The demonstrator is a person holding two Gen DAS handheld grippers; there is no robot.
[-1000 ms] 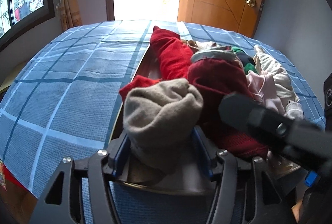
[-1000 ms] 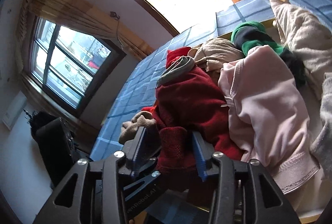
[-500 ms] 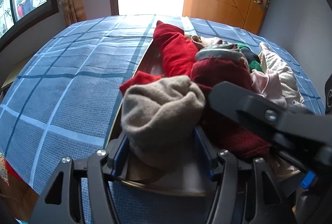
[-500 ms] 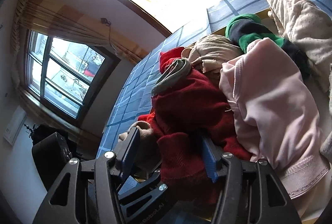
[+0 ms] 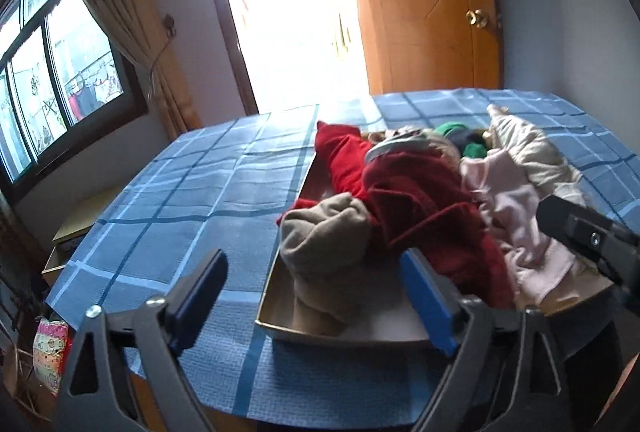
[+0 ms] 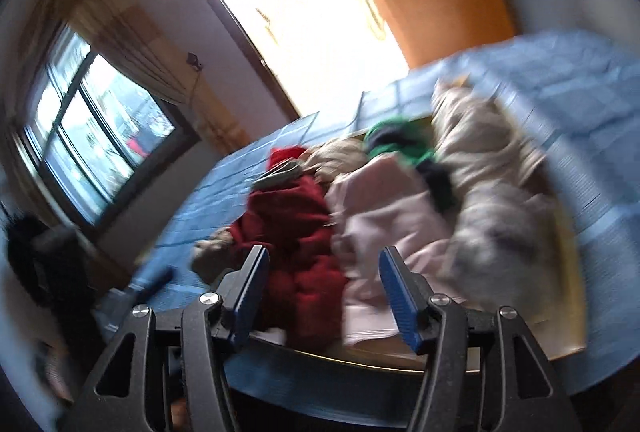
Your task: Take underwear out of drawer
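Note:
A shallow wooden drawer (image 5: 340,336) sits on a blue checked bedspread (image 5: 180,216), heaped with clothes. At its near left corner lies a beige garment (image 5: 324,244), with a dark red one (image 5: 420,207) and a pink one (image 5: 516,216) beside it. My left gripper (image 5: 316,296) hovers just before the drawer with its jaws opening wide; the beige garment lies beyond the pads, untouched. In the blurred right wrist view, my right gripper (image 6: 324,292) stands open before the drawer's front rim (image 6: 360,356). The red garment (image 6: 296,232) and the pink one (image 6: 384,220) show between its fingers, not pinched.
A green and dark garment (image 5: 460,139) and a cream one (image 5: 528,147) fill the drawer's far end. The right gripper's finger (image 5: 588,236) juts in from the right. An orange door (image 5: 432,11), a window (image 5: 52,71) and a low wooden stand (image 5: 80,216) surround the bed.
The left jaws have spread off the beige garment, which dropped back into the drawer. Both grippers have pulled back and up from the pile. The right jaws widened off the red garment.

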